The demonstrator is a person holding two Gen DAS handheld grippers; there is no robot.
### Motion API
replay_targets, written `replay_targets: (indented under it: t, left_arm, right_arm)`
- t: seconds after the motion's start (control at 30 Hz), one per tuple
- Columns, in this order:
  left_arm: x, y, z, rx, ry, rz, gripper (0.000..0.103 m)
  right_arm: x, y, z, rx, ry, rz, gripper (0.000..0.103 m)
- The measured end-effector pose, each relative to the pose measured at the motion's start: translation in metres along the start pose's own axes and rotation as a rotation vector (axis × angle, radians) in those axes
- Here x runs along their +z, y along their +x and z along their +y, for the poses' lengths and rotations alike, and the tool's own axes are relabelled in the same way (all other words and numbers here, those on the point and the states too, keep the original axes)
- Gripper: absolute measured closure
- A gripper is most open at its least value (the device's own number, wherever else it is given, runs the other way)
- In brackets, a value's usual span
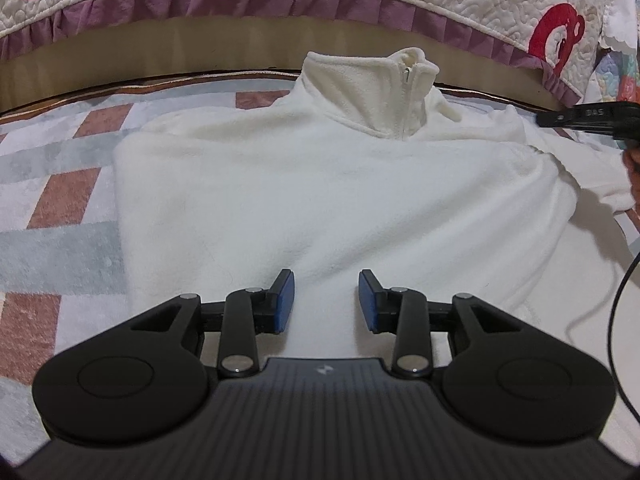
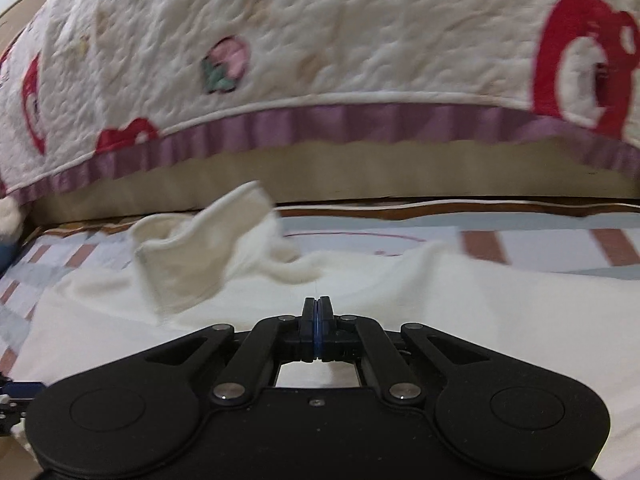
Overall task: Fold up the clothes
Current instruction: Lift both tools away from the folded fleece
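A white fleece pullover [image 1: 320,200] lies flat on a checked mat [image 1: 60,208], its zip collar [image 1: 380,92] standing up at the far end. My left gripper [image 1: 326,296] hovers open over the near hem, blue pads apart with nothing between them. At the right edge of the left wrist view my right gripper [image 1: 538,120] reaches the pullover's shoulder, where the cloth rises to its tip. In the right wrist view the right gripper [image 2: 317,304] has its pads pressed together over the pullover [image 2: 420,300], and the collar [image 2: 192,264] sits to the left.
A quilt [image 1: 280,4] with red motifs and a purple frill hangs over a beige bed base [image 1: 200,44] just beyond the collar. A black cable [image 1: 616,320] loops at the right, near a person's hand [image 1: 634,168]. Mat shows to the left of the pullover.
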State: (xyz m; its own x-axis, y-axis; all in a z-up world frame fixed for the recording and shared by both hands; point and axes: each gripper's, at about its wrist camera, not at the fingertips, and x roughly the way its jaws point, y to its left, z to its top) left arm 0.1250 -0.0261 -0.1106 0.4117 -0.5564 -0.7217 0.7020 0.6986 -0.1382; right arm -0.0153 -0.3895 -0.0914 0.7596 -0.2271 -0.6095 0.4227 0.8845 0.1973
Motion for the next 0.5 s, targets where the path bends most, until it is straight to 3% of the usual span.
replay_targets:
  t: [0.13,0.2,0.23,0.27,0.3,0.33,0.43,0.5]
  left_arm:
    - [-0.002,0.001,-0.004,0.015,0.029,-0.001,0.068]
    - [-0.002,0.001,-0.005,0.02,0.045,-0.002,0.068]
    - [-0.002,0.001,-0.005,0.02,0.046,-0.003,0.068]
    - [-0.002,0.0,-0.005,0.017,0.042,-0.006,0.066]
    - [-0.003,0.0,-0.004,0.015,0.039,-0.009,0.065]
    - [-0.003,0.0,-0.004,0.013,0.036,-0.011,0.064]
    - [-0.003,0.0,-0.004,0.014,0.036,-0.012,0.064]
    - [-0.003,0.0,-0.005,0.015,0.037,-0.012,0.064]
  right_arm:
    - [-0.009,-0.009,-0.019,-0.015,0.05,0.048,0.101]
    - [-0.015,-0.013,-0.029,0.004,0.11,0.084,0.091]
    - [-0.018,-0.015,-0.034,0.059,0.15,0.097,0.079]
    - [-0.022,-0.014,-0.036,0.106,0.167,0.116,0.052]
    - [-0.025,-0.012,-0.036,0.149,0.177,0.137,0.039]
    - [-0.029,-0.011,-0.036,0.191,0.187,0.158,0.036]
    - [-0.038,-0.008,-0.021,0.12,0.093,0.216,0.036]
    - [-0.047,-0.008,-0.016,0.13,0.092,0.236,0.036]
